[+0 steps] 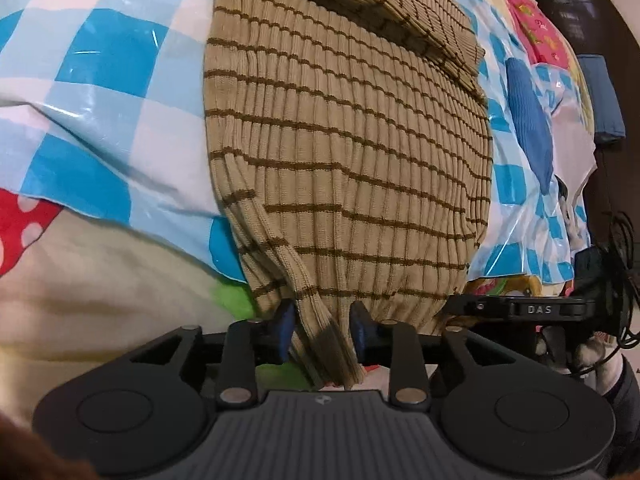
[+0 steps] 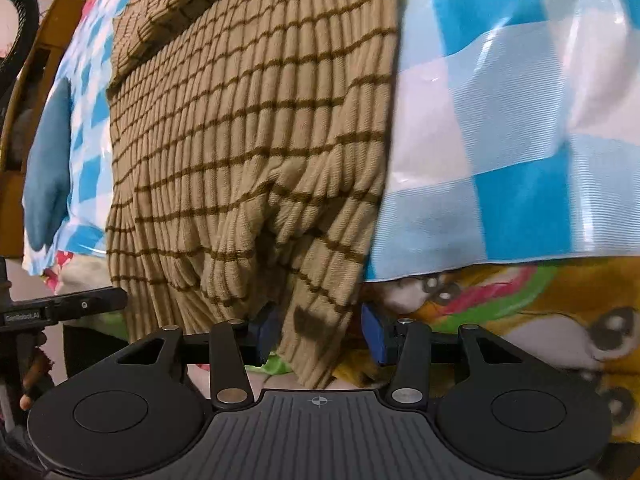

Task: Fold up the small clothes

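Note:
A tan ribbed sweater with thin brown stripes (image 1: pixel 344 128) lies on a blue-and-white checked plastic sheet (image 1: pixel 100 60), a sleeve folded across its top. My left gripper (image 1: pixel 324 324) is shut on the sweater's near hem at its left corner; the cloth bunches between the blue pads (image 1: pixel 285 320). In the right wrist view the same sweater (image 2: pixel 248 120) fills the middle. My right gripper (image 2: pixel 320 332) has the right hem corner between its blue pads (image 2: pixel 374 332); a gap shows beside the right pad.
The checked sheet (image 2: pixel 500 120) lies over a cartoon-print blanket (image 2: pixel 520 320). A blue folded cloth (image 1: pixel 528 120) lies right of the sweater. The other gripper's black body (image 1: pixel 532 308) shows at the right of the left wrist view, and at the left of the right wrist view (image 2: pixel 60 308).

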`<state>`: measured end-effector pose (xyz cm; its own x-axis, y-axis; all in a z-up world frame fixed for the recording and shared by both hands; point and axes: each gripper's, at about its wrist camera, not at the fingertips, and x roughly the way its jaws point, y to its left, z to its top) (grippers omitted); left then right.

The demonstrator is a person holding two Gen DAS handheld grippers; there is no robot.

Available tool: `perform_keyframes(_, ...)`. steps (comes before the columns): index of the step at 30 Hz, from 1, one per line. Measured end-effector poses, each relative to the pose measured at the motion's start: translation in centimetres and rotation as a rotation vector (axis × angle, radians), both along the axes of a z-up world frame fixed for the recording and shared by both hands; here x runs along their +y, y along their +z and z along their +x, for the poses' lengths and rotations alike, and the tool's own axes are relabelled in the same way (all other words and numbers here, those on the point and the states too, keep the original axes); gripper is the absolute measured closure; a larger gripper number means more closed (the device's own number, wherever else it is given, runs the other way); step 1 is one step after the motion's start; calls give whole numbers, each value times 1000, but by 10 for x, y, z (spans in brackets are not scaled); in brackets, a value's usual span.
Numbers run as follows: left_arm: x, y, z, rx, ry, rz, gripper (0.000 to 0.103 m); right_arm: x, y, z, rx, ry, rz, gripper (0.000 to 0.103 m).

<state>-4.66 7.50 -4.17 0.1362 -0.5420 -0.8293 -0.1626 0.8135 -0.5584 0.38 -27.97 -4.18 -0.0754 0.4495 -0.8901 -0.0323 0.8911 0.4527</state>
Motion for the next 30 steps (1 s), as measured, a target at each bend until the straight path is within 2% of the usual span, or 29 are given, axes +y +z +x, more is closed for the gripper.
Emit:
perform_keyframes(3,-4,0,2,13,-2,14,62,4,-7,0,11,-3,16,60)
perform_keyframes(8,-17,1,8,38,-39,99,60,2,-13,0,20,-26,31,73)
perform_keyframes(10,-16,-2,8,52,-33,128,62,-4,-13,0,22,-44,47,83)
perform_keyframes(11,-16,-3,8,55,-30,133,71,-7,-14,0,24,-56,59,86)
perform_keyframes(13,-12,-3,7,58,-10,111,87,-13,-14,-1,30,-82,102,93)
perform_keyframes(14,-9,-4,6,60,5,87,90,-16,-13,-2,30,-97,128,93)
perform_keyframes(18,3,-2,4,49,71,24,92,-31,-12,-6,20,-178,232,95)
perform_keyframes(21,15,9,6,-10,145,-83,93,-49,-5,-5,-6,-262,343,96)
perform_keyframes(26,34,31,23,-130,223,-185,93,-65,26,12,-139,-357,467,96)
perform_keyframes(30,51,45,47,-233,285,-225,93,-75,48,40,-256,-421,510,96)
